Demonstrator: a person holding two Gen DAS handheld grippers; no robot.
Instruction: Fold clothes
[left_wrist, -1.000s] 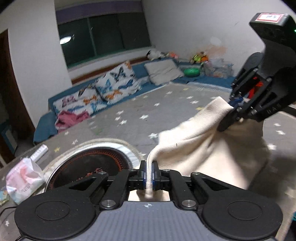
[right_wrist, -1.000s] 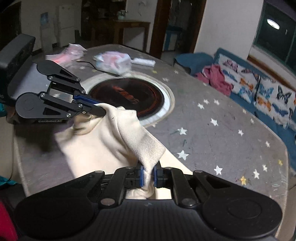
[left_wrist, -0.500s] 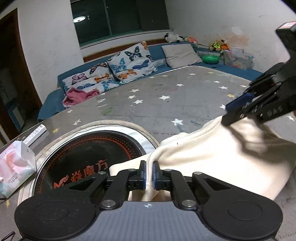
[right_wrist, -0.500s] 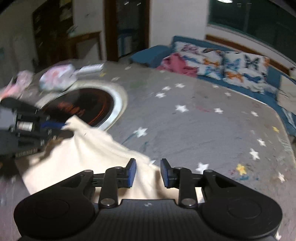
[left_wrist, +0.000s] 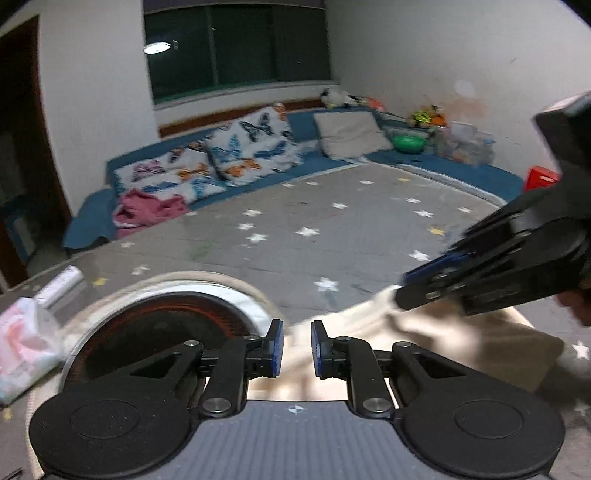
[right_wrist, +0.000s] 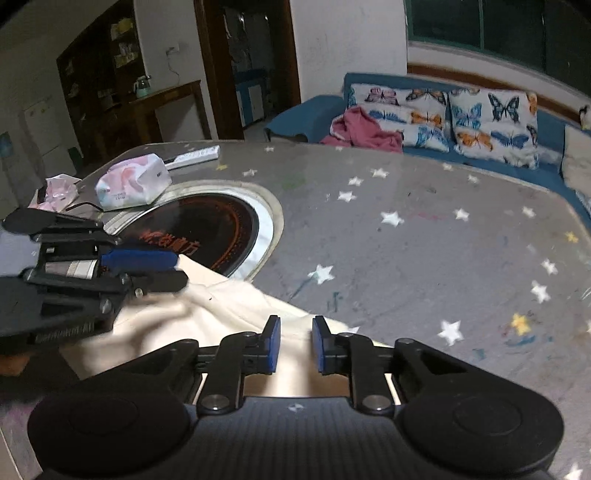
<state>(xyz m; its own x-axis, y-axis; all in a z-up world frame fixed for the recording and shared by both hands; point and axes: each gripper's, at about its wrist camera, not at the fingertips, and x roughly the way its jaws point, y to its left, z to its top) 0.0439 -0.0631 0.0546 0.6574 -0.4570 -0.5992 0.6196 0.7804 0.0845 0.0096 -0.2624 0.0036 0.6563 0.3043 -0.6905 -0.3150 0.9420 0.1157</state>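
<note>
Cream garment (right_wrist: 236, 314) lying flat on the star-print table (right_wrist: 424, 258), one corner overlapping the rim of the round black cooktop (right_wrist: 207, 230). Left gripper (left_wrist: 296, 349) spread apart above the cloth's cooktop-side edge, gripping nothing. Right gripper (right_wrist: 295, 345) likewise parted over the cloth edge farther from the cooktop, empty. Tissue pack (right_wrist: 133, 184) just beyond the cooktop.

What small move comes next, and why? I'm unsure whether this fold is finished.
Probably lift both claws clear, then regrasp an edge for the next fold: the left claw and right claw are open, and the cream garment lies on the table.
</note>
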